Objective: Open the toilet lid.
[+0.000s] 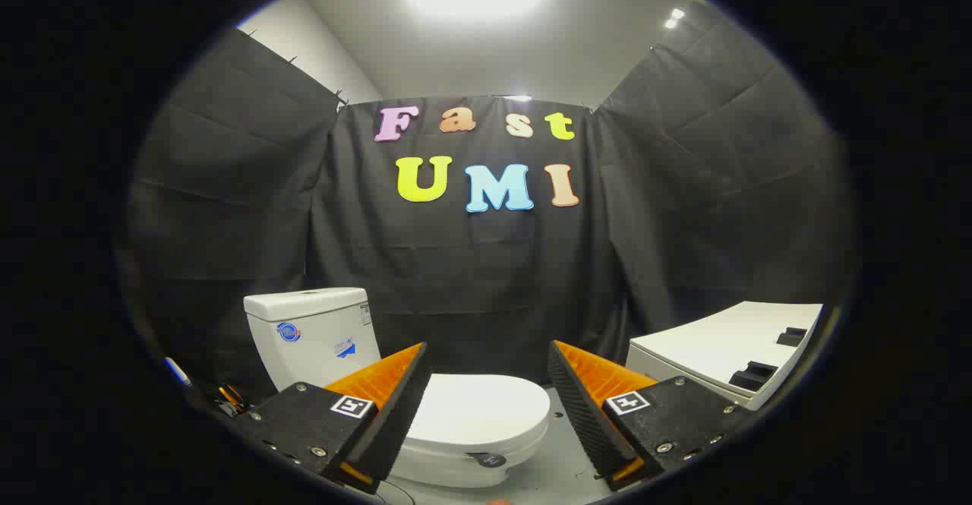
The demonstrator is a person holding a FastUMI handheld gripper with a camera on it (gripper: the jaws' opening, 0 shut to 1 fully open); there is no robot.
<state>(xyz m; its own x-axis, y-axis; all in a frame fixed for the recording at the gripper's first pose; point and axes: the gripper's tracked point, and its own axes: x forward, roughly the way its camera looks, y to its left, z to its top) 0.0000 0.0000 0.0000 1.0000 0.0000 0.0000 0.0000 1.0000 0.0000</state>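
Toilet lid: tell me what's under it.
The toilet lid lies closed flat on the bowl, so the seat and the bowl's inside are covered. The open gripper frames it, fingers apart, touching nothing.

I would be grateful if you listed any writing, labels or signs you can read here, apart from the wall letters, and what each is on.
None can be read.
Round sticker on the toilet tank: too small to read.
Arrow sticker on the tank: blurred.
Small label at the tank's edge: too small.
Square pattern markers on the open gripper: no words.
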